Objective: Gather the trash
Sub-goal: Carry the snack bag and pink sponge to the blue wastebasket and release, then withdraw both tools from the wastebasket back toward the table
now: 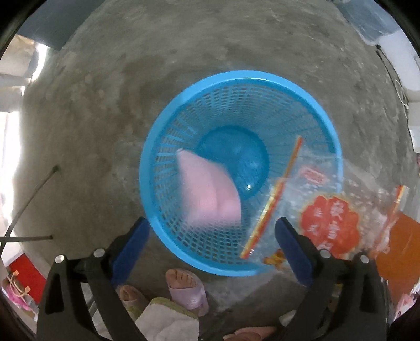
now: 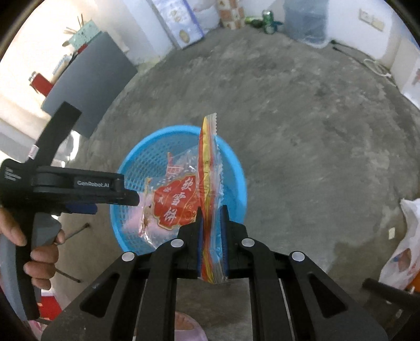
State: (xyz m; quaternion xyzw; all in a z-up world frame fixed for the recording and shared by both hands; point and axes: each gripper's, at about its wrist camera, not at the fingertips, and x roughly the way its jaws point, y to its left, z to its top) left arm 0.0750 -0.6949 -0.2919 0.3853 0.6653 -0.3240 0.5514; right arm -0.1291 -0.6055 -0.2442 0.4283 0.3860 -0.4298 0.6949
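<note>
A blue mesh basket stands on the concrete floor, seen from straight above in the left wrist view. My left gripper hangs open over its near rim, with nothing between its blue pads. Below it a blurred pink packet lies against the basket's inner wall. My right gripper is shut on a clear snack wrapper with red and yellow print. The wrapper hangs over the basket and also shows at the right of the left wrist view as the wrapper. A hand holds the left gripper beside the wrapper.
The person's feet in lilac slippers stand just by the basket. Thin metal rods lie on the floor to the left. A grey board, a white plastic bag, cans and a water jug line the room's edges.
</note>
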